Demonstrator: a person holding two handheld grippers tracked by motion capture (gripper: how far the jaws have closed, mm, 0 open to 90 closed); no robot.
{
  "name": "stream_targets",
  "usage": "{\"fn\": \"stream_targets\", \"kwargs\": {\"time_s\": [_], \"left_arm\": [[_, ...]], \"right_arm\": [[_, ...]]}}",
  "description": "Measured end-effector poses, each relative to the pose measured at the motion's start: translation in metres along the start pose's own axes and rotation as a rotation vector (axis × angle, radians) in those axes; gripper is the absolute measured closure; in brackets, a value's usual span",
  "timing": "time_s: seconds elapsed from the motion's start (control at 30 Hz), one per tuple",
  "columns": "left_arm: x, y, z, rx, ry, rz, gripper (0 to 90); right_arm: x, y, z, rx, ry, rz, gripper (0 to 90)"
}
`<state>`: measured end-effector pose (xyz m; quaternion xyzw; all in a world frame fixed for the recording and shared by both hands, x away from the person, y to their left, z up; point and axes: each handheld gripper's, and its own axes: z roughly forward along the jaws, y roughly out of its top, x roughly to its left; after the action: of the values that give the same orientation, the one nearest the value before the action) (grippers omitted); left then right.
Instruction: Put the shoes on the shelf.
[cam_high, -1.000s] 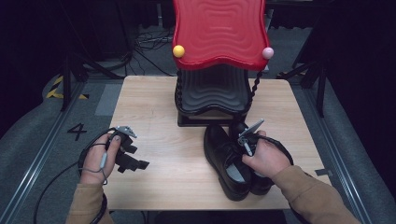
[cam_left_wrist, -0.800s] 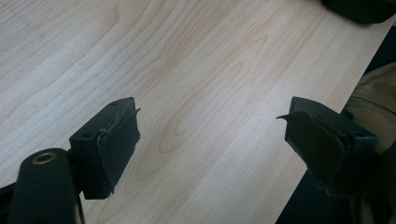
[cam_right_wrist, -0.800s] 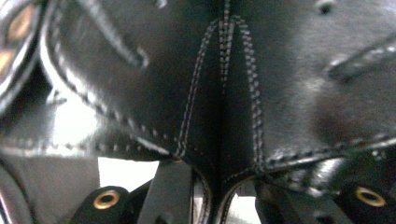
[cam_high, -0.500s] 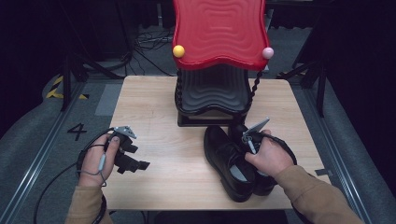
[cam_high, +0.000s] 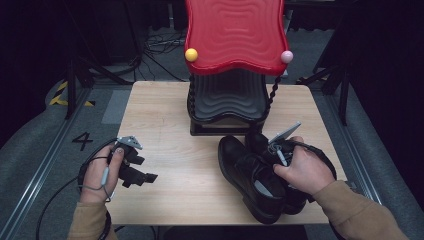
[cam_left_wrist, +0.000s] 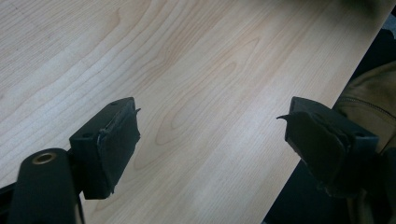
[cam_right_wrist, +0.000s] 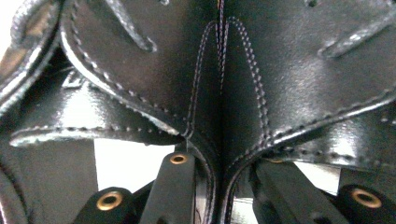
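The left gripper (cam_left_wrist: 210, 140) hangs over the table (cam_left_wrist: 187, 70), its two black jaws set wide apart with bare light wood grain between them. The left pad (cam_left_wrist: 116, 144) sits over the tabletop, while the right pad (cam_left_wrist: 317, 144) sits at the table edge, which runs diagonally from upper right to lower centre. Beyond that edge, at the right margin, a tan sleeve (cam_left_wrist: 369, 98) is visible against dark ground.
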<state>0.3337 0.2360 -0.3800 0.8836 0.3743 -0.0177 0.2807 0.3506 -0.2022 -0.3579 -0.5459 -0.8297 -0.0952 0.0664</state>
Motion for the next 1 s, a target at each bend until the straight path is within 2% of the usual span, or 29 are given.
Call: {"fn": "stream_targets", "kwargs": {"time_s": [0.13,0.47,1.0], "left_arm": [[0.0,0.0,0.0,0.002,0.0,-0.005,18.1],[-0.001,-0.001,-0.002,-0.002,0.003,0.0,18.1],[-0.001,-0.006,-0.006,-0.006,0.012,-0.012,18.0]], "right_arm": [[0.004,-0.005,-0.014,0.011,-0.013,-0.027,82.1],[0.007,-0.008,-0.048,-0.01,-0.03,-0.046,82.1],[0.017,0.0,-0.109,-0.079,-0.036,-0.063,82.0]]}}
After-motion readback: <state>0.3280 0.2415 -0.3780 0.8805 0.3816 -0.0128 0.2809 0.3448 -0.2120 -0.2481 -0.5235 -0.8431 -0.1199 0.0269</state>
